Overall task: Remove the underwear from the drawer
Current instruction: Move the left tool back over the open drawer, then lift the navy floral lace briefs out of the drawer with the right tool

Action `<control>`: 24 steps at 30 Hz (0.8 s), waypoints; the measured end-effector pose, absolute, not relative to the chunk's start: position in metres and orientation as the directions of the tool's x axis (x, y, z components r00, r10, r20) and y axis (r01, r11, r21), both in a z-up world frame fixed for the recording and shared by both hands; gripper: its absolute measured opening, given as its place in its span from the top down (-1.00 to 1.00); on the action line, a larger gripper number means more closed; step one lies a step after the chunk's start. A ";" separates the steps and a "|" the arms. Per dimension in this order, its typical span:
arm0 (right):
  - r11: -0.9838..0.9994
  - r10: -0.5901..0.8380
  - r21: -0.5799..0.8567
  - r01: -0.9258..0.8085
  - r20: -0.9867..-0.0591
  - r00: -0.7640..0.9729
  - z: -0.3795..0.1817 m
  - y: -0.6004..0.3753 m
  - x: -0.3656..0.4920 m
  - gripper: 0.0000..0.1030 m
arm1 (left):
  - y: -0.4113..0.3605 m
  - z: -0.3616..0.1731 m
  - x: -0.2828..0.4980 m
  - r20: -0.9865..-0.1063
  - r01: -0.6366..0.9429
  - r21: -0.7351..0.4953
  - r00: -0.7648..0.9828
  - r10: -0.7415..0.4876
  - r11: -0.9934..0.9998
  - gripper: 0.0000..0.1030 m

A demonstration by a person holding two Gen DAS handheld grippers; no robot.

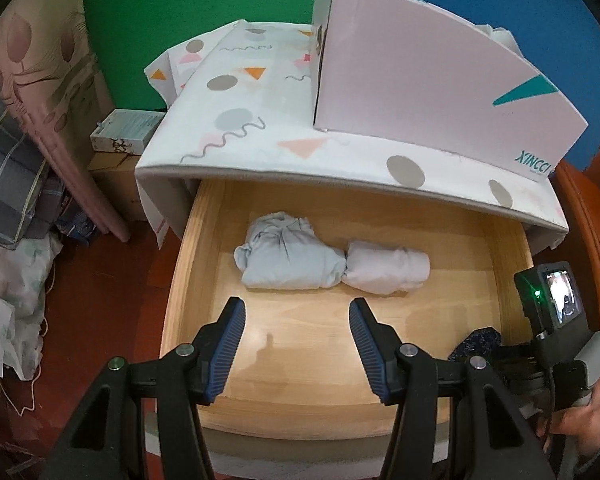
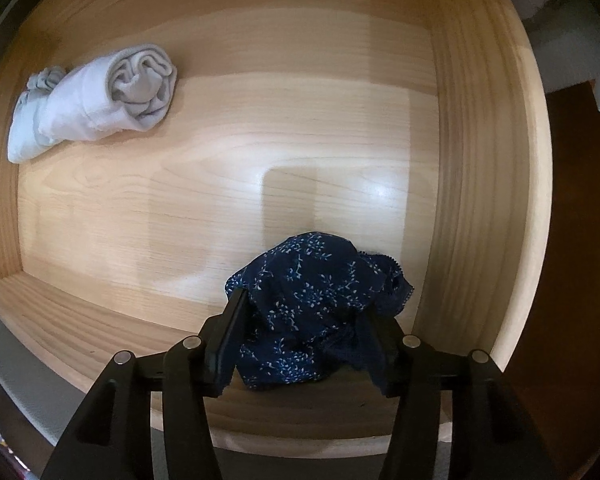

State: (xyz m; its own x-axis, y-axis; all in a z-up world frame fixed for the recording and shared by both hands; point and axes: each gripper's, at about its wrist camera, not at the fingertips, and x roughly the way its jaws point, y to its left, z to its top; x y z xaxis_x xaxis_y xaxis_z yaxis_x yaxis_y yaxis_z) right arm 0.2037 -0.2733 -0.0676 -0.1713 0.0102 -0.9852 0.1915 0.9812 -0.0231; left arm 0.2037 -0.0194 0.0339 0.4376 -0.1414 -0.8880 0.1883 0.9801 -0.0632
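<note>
Open wooden drawer [image 1: 384, 208], pale grain, pulled out from under a top draped in a patterned cloth [image 1: 260, 92] of grey dots, orange and pink triangles and squiggles.

On the cloth, far right: white carton [image 1: 432, 92] with a teal triangle and teal lettering, seen upside down, reading "XINCCI"; the smaller print below it is illegible.

Drawer contents: pale blue folded garment [image 1: 284, 256] at centre, touching a white rolled garment [image 1: 386, 268] on its right; navy floral underwear [image 2: 312, 308], lace-edged, bunched in the near right corner.

Left gripper [image 1: 298, 348]: blue ribbed pads spread, nothing between them, above the bare drawer floor near the pale bundles.

Right gripper [image 2: 306, 344]: jaws parted on either side of the navy underwear, cloth draped over both; whether they pinch it cannot be told.

Left of the drawer: small printed box [image 1: 124, 130], text unreadable.
</note>
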 end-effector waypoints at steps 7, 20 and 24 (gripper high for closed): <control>0.988 -0.044 -0.069 0.140 -0.983 -0.177 -0.074 -0.256 0.199 0.06 | -0.026 0.016 0.196 -0.896 0.219 0.029 0.439 -0.072 0.975 -0.08; 0.991 -0.061 -0.081 0.107 -0.981 -0.184 -0.078 -0.240 0.194 0.02 | -0.003 0.008 0.208 -0.911 0.135 0.009 0.410 -0.047 0.991 -0.08; 0.992 -0.064 -0.083 0.092 -0.980 -0.187 -0.075 -0.239 0.197 0.01 | 0.002 -0.003 0.214 -0.935 0.138 -0.010 0.351 -0.059 0.990 -0.08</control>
State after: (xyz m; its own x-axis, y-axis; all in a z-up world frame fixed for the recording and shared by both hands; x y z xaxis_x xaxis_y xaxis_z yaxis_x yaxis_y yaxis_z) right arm 0.1968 -0.2387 -0.0748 -0.1867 -0.0644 -0.9803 0.0920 0.9923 -0.0827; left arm 0.2136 0.0017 -0.0034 0.3507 -0.0587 -0.9346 0.1379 0.9904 -0.0105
